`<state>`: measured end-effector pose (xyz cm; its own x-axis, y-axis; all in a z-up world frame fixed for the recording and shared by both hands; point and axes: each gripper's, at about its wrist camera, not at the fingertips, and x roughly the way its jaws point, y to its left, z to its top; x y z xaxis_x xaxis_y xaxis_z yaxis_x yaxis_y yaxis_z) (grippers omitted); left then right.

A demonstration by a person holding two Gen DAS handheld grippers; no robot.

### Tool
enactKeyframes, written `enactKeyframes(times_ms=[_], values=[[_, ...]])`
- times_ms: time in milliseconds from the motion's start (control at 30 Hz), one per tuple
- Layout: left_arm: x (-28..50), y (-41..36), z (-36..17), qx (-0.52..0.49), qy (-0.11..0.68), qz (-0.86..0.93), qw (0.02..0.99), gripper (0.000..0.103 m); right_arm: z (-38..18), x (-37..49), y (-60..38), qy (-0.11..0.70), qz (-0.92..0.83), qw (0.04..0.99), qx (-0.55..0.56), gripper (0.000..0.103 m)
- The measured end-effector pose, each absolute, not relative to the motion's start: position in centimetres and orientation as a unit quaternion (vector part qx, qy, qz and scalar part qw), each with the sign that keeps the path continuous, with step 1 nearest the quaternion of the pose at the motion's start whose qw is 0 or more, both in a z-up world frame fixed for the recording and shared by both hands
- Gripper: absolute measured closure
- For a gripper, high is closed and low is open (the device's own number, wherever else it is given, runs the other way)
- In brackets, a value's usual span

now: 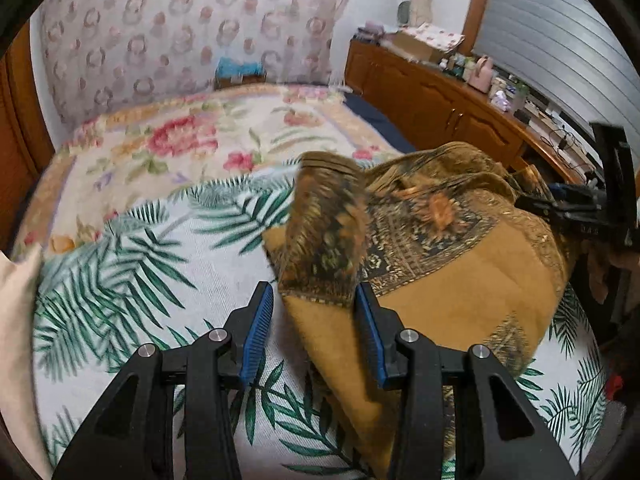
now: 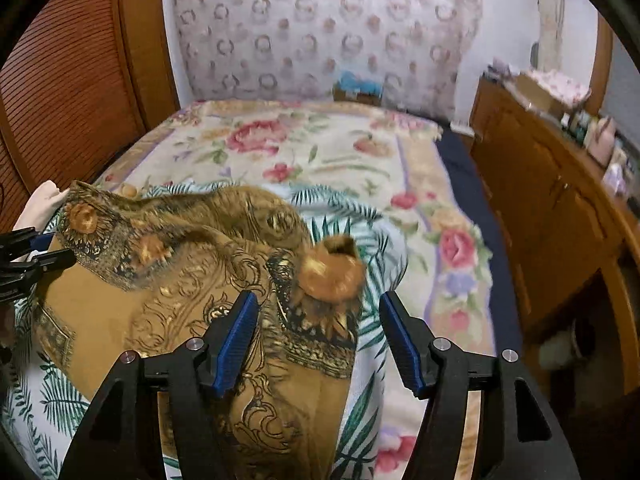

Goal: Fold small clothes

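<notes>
Both spread-open tools, left tool and right tool, straddle raised folds of the brown patterned garment.

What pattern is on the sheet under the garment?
Green palm fronds on a white sheet, under the mustard-brown ornate-print garment; clearest in the left wrist view.
</notes>
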<state>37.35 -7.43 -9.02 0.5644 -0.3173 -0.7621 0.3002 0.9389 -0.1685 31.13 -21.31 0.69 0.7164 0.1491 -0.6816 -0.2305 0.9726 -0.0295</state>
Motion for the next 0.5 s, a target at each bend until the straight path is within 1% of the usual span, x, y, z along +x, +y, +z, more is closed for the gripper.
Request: enactKeyframes(times_ms=[67,100,200,267,300,367,433,467,500], values=[[37.8,-7.4,-9.6,-0.019,0.442,-0.178,0.879,0.059,0.1,31.2,-21.3,0.373,0.103,0.921,-0.045,0.035],[37.8,-7.5,-9.6,-0.021,0.438,-0.180,0.881,0.057,0.0,31.3,-21.3,0.375,0.103,0.920,-0.042,0.034],[38.3,-7.9,-9.6,-0.012,0.435,-0.180,0.882,0.057,0.0,32.6,-21.2,0.373,0.108,0.921,-0.039,0.033],[38.7,-8.3,-9.6,-0.013,0.436,-0.183,0.881,0.057,0.5,33.8,-21.8,0.367,0.109,0.923,-0.042,0.030],[39.0,-8.3,-9.6,-0.018,0.437,-0.184,0.880,0.057,0.4,34.0,-22.6,0.368,0.110,0.923,-0.032,0.028],[39.3,-8.3,-9.6,-0.026,0.438,-0.190,0.878,0.057,0.0,34.5,-23.1,0.374,0.119,0.920,-0.006,0.027],[39.4,-8.3,-9.6,-0.028,0.436,-0.195,0.878,0.059,-0.5,34.5,-23.1,0.370,0.122,0.921,-0.006,0.027],[39.3,-8.3,-9.6,-0.027,0.435,-0.197,0.878,0.064,-0.4,34.5,-23.1,0.368,0.126,0.921,-0.010,0.027],[39.3,-8.4,-9.5,-0.026,0.435,-0.199,0.878,0.065,-1.1,34.9,-23.0,0.367,0.129,0.921,-0.012,0.027]])
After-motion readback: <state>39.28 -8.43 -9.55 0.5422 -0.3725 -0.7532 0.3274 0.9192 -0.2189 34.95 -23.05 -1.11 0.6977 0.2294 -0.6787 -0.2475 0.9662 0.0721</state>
